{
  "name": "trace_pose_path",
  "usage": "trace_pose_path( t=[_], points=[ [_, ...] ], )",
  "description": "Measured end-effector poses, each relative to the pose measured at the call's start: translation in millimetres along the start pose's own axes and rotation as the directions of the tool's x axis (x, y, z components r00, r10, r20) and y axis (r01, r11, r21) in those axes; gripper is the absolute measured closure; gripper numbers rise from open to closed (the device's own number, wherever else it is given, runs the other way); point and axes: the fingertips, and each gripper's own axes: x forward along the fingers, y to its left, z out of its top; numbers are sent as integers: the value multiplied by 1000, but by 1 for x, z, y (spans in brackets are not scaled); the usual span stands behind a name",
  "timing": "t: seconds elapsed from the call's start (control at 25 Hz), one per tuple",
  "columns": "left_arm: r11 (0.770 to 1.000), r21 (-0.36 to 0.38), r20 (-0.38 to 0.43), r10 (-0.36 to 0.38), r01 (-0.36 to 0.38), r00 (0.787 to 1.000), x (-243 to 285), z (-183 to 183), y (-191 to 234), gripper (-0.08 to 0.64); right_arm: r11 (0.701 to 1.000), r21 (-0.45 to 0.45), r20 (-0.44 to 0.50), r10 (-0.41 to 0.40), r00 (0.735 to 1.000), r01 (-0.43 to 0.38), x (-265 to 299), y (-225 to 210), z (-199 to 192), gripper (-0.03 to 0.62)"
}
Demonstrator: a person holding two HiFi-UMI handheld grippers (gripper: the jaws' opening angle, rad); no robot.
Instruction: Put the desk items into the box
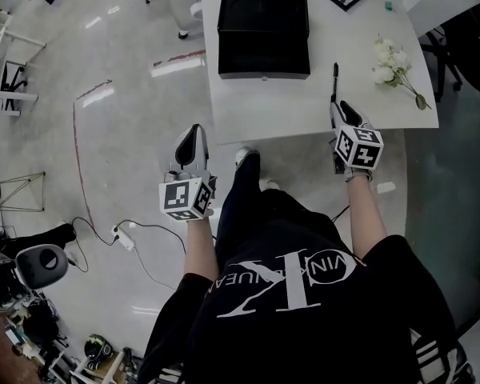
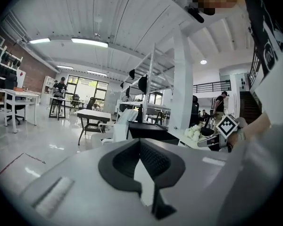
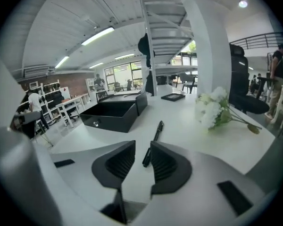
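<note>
Black and slim, the pen (image 1: 334, 82) lies on the white worktop (image 1: 304, 110), running away from the person, with the open black box (image 1: 264, 64) off to its left and a spray of white flowers (image 1: 394, 64) to its right. The right tool (image 3: 142, 147) is set low over the worktop with its jaws spread, and the right gripper view shows the pen's near end reaching into the gap between them; I cannot tell whether either pad touches it yet. The left tool (image 2: 139, 142) hangs off the worktop's edge over the floor, its pads pressed together at the tips on nothing. The step in hand looks like the pickup of the pen, with nothing in the box as far as these views show. To do it well, the right tool should probably slide a little further along the barrel, so the pads close on more than the very tip and the pen does not swing or pivot when lifted. Keeping the jaws square across the barrel and close to the surface should stop the round body rolling out as they shut. The carry would then go left to the box, well clear of the flowers.
</note>
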Motion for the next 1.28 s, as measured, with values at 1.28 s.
trace_pose_path(
  t=[1.28],
  points=[
    [987,20,-35,-158,159,987,115,31,35,549,980,30,-240,-184,953,197,67,-28,-4,540]
  ],
)
